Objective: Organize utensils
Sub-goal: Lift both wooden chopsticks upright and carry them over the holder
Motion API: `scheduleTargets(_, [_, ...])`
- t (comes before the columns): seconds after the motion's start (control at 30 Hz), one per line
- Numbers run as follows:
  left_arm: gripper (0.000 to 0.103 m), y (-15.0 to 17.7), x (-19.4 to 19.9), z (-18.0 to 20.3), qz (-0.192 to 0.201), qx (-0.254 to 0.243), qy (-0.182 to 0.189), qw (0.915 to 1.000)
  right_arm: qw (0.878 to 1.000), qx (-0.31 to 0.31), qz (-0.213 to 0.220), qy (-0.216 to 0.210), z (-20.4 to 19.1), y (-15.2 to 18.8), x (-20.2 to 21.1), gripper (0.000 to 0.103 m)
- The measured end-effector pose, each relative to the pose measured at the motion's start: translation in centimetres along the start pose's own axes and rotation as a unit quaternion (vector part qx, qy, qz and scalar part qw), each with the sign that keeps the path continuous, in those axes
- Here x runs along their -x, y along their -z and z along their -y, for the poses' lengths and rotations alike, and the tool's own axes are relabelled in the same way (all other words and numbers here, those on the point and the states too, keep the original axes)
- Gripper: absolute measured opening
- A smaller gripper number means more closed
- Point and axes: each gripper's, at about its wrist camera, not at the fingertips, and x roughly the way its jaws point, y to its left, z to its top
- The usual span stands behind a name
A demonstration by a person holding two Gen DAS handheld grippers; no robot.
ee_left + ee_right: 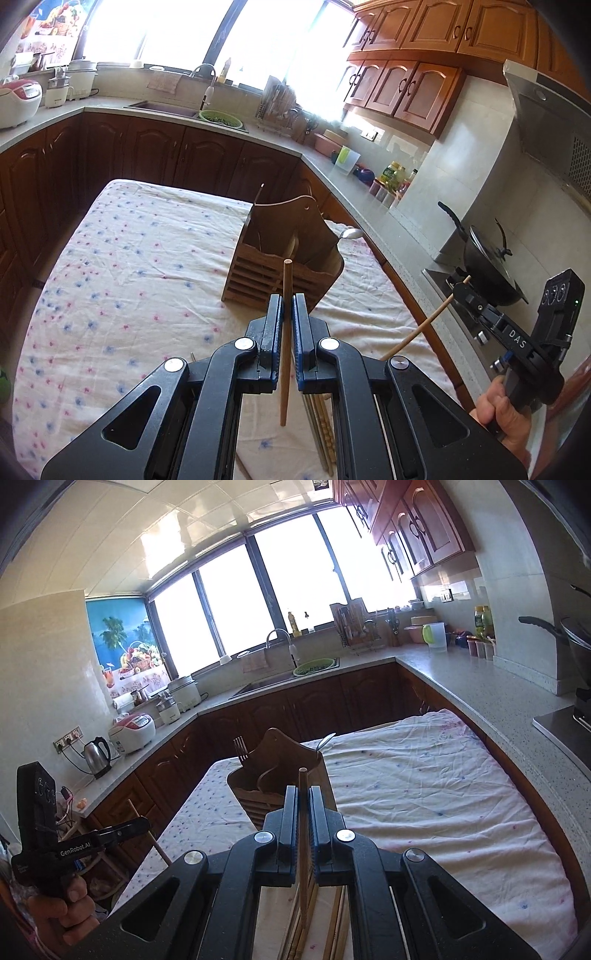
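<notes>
Nearest, loose chopsticks [325, 435] lying flat on the flowered tablecloth [122, 258] below the tongs, long axes running roughly away from the camera.

Just above, left gripper [287, 306] narrowed to a slit and clamped on one brown chopstick [285, 343]. Stick close to upright, slightly tilted, square top end poking above the fingertips, longer lower part hanging free above the cloth. Held somewhat above its middle. In the right wrist view, right gripper [303, 801] likewise pinched tight on a paler chopstick [303, 849], near vertical, short top end clear of the jaws, tail dangling toward the pile. Seen from the side in the left view, that stick slants with its lower end toward the table.

Judged handling: very light, stiff, thin wood, smooth enough to pivot or slide between flat pads if bumped; unlikely to break, but easy to swing off line. Better gripped near the middle or upper third, so the lower tip can be steered.

Farther on, wooden holder [284, 254] standing on the cloth just beyond both grippers, open top with divided compartments, slatted front. Fork [241, 751] upright in one side, spoon [327, 740] sticking out of the other. Probably next: lower tips down into an open compartment; which one, hard to say.

Beyond, counter [480, 686] and sink under bright windows.
</notes>
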Motion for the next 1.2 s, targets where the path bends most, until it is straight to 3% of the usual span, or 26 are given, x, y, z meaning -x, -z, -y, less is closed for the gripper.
scheduleTargets(0.33, [0.005, -2.6, 0.4, 0.0, 0.034, -0.005, -0.001, 0.9994, 1.000, 0.013, 0.017, -0.008, -0.8, -2.0, -0.5, 0.005])
scheduleTargets(0.57, [0.005, -6.3, 0.7, 0.2, 0.071, -0.015, -0.004, 0.9973, 0.998, 0.022, 0.048, -0.016, -1.6, -5.0, -1.0, 0.005])
scheduleTargets(0.8, [0.005, -11.4, 1.0, 0.9, 0.143, -0.032, -0.012, 0.9892, 0.995, 0.020, 0.100, -0.018, -2.1, -9.0, -2.2, 0.005])
scheduleTargets(1.0, [0.005, -14.3, -2.0, 0.5, 0.172, -0.029, -0.026, 0.9843, 0.993, 0.021, 0.119, -0.005, -2.1, -11.3, -5.2, 0.005])
scheduleTargets(1.2, [0.005, -14.0, -6.6, -1.1, 0.167, -0.010, -0.041, 0.9851, 0.994, 0.022, 0.108, 0.017, -1.5, -10.2, -8.9, 0.005])
